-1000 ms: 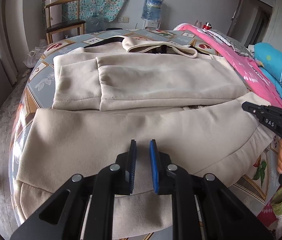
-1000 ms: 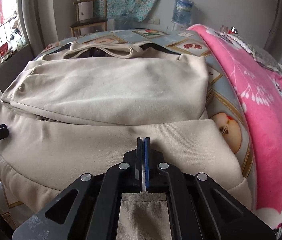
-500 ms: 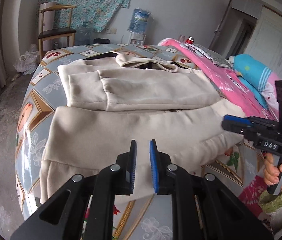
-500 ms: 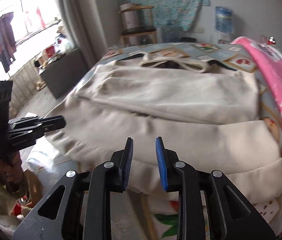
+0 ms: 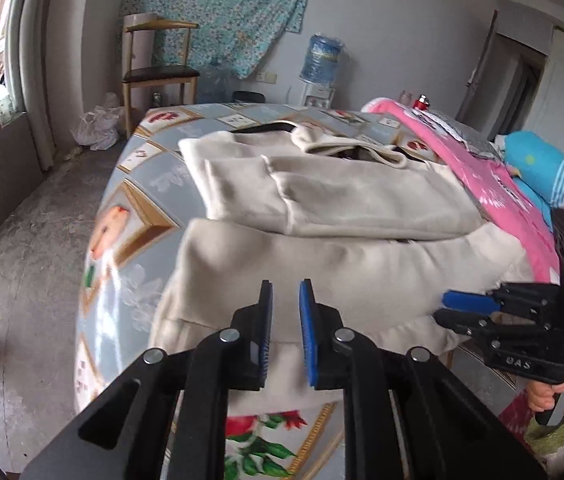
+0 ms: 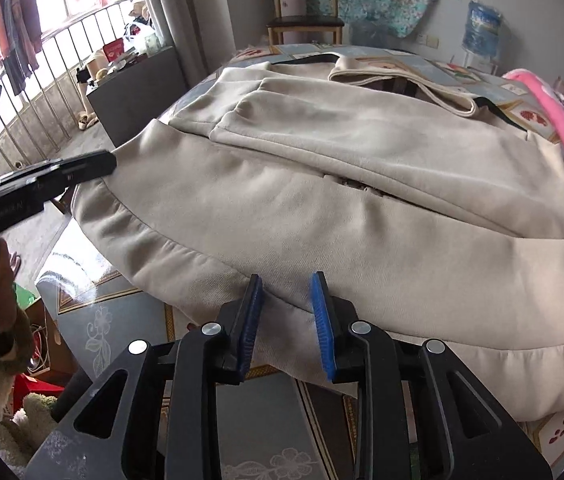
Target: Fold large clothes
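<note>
Looking along our left hand-held gripper (image 5: pixel 285 334), we see its blue pads a narrow gap apart with nothing between them, hanging above the near hem of the beige garment (image 5: pixel 338 216). The garment lies partly folded on the bed (image 5: pixel 142 184), sleeves laid across the body, its near hem hanging over the bed's near edge. Bare patterned sheet shows left of it; a pink blanket (image 5: pixel 498 184) borders its right side. Our right hand-held gripper (image 6: pixel 287 322) is parted wider, holding nothing, its pads just over the hem.

A water bottle (image 5: pixel 324 58) sits on its dispenser by the wall.

Only the right view shows the window railing (image 6: pixel 54 92); only the left shows the blue pillow (image 5: pixel 542 168).
</note>
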Tool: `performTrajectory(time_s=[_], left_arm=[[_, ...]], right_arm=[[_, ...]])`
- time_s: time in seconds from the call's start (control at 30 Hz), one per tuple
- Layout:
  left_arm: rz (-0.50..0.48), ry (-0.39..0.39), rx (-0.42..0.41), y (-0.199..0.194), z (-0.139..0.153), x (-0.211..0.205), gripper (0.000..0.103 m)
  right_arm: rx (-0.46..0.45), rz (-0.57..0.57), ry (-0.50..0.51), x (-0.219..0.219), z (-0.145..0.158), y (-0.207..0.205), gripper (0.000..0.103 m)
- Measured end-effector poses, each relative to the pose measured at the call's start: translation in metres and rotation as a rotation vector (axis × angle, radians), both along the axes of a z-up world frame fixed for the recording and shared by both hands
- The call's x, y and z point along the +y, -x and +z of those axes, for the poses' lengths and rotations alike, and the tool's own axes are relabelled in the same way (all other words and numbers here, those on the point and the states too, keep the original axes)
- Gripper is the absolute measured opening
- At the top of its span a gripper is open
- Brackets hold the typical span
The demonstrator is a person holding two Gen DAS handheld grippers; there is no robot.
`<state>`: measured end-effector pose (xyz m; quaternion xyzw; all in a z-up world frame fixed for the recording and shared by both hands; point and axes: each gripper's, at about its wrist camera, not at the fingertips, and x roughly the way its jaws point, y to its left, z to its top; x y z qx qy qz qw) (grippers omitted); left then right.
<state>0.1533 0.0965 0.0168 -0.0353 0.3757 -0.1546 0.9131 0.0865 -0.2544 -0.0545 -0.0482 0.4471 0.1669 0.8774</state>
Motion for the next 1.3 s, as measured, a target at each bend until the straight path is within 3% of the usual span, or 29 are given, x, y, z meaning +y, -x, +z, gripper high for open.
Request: performTrajectory(time_s=[0.07,0.17,0.33,0.57,0.7,0.93,1.13,1.3], left_arm=[[0.068,-0.017,0.014,-0.016,0.002,0.016,0.018],[0.111,0.031,0.01,-0.037,0.008,0.036,0.031],[0.041,0.066,0.127,-0.076,-0.007,0.042,0.04],[-0.008,0.142,0.244,-0.097,-0.033,0.044,0.041],[-0.039,0.207,0.233,-0.098,-0.035,0.049,0.04],[-0.191,0.175,0.081,-0.069,-0.004,0.034,0.039],[-0.248,0.115,0.09,-0.054,-0.005,0.013,0.039],[-0.192,0.053,0.123,-0.058,-0.018,0.012,0.039]], right_arm=[[0.002,-0.003,-0.002,0.001,0.0,0.0,0.025],[0.004,0.001,0.003,0.002,0.0,-0.001,0.025],[0.01,0.013,0.011,0.002,0.0,-0.002,0.025],[0.01,0.02,0.01,0.003,-0.001,-0.004,0.025],[0.008,0.024,0.016,0.004,-0.001,-0.004,0.025],[0.001,0.022,0.018,0.005,-0.002,-0.003,0.025],[-0.007,0.021,0.019,0.005,-0.002,-0.001,0.025],[-0.011,0.023,0.017,0.005,-0.003,-0.001,0.025]])
